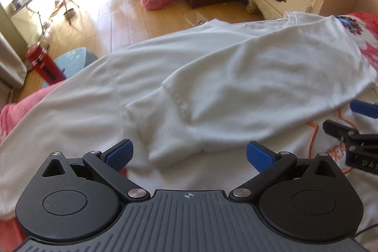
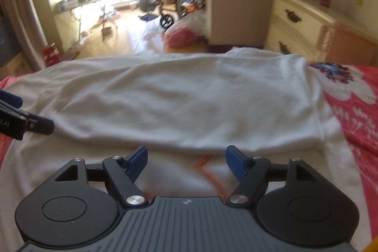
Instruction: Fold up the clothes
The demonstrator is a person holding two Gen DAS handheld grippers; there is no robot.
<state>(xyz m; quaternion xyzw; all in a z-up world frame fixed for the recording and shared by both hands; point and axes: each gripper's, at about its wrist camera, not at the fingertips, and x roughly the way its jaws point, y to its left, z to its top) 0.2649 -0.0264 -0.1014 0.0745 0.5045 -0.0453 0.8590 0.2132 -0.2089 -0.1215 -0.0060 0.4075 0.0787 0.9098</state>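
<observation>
A bed with a pink flowered cover [image 2: 354, 115] fills the lower part of both views, and on it a white sweatshirt [image 1: 94, 91] is spread across the middle of the frame, its neckline [image 1: 267, 24] toward the upper right of the left wrist view. One sleeve [image 1: 248, 86] is seen laid across the body of the garment, its ribbed cuff [image 1: 163, 134] ending just above the lower centre, while an orange print [image 1: 314, 134] shows at the lower right. The step in hand is judged to be the sleeve fold, with the body folds not yet made. The left hand-held gripper [image 1: 189, 155] is held spread wide above the cuff, with nothing pinched between its blue pads [image 1: 119, 155]. The right hand-held gripper [image 2: 186, 163] is likewise spread, with only flat cloth seen between the fingers and nothing gripped. For a neat result, the folded sleeve should be smoothed flat before the next fold, the creases near the cuff pressed out, and both edges of the garment taken at matching points so that the layers are kept aligned. Only a single layer should be pinched, or the sleeve may be dragged out of place.
</observation>
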